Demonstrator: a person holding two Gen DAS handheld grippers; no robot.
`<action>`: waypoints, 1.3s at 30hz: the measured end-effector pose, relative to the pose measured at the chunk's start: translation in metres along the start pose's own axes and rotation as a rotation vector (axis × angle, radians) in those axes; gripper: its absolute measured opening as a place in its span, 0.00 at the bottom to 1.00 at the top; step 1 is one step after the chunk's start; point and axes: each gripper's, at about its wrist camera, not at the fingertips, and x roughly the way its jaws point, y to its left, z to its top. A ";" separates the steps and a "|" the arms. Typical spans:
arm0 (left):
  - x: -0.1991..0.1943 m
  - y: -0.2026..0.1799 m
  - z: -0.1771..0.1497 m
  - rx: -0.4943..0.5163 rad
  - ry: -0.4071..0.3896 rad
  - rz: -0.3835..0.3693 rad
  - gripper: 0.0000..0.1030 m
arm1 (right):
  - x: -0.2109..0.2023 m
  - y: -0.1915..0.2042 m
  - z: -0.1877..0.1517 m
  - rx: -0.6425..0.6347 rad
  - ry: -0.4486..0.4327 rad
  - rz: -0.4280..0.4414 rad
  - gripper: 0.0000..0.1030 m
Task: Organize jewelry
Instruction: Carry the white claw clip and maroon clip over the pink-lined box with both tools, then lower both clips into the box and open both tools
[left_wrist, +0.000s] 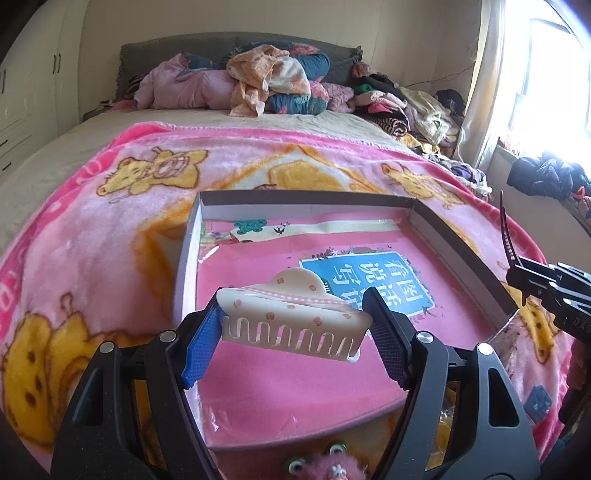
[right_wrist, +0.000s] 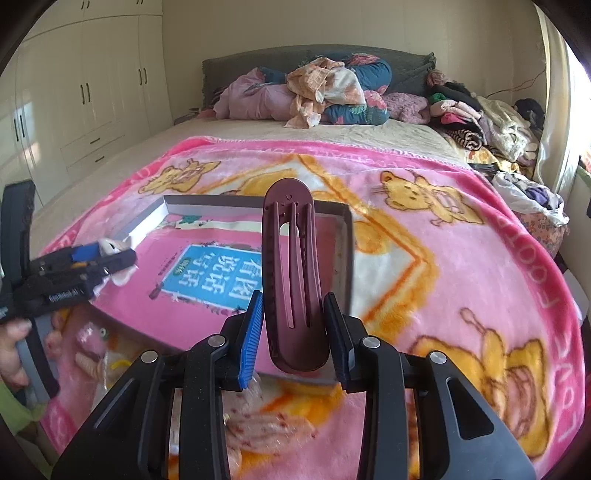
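My left gripper (left_wrist: 293, 332) is shut on a cream claw hair clip (left_wrist: 295, 317) with small pink flowers, held above the near part of a shallow box (left_wrist: 186, 254) with a pink printed bottom. My right gripper (right_wrist: 293, 332) is shut on a long maroon hair clip (right_wrist: 291, 273) that stands upright over the box's right wall (right_wrist: 345, 258). The right gripper with its clip also shows at the right edge of the left wrist view (left_wrist: 517, 273). The left gripper shows at the left of the right wrist view (right_wrist: 110, 258).
The box lies on a pink bear-print blanket (left_wrist: 110, 236) on a bed. A pink fuzzy frog-eyed accessory (left_wrist: 325, 467) and other small items (right_wrist: 99, 354) lie near the box's front. Piled clothes (left_wrist: 280, 81) sit at the headboard. A wardrobe (right_wrist: 92, 92) stands left.
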 end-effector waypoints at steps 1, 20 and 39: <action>0.002 0.000 0.000 0.000 0.004 0.000 0.63 | 0.005 0.003 0.002 -0.017 0.006 -0.006 0.31; 0.016 0.000 -0.005 0.008 0.032 -0.002 0.63 | 0.061 0.001 0.000 0.004 0.150 -0.036 0.31; 0.010 -0.006 -0.006 0.021 0.016 0.003 0.76 | 0.032 -0.002 -0.007 0.066 0.070 -0.033 0.58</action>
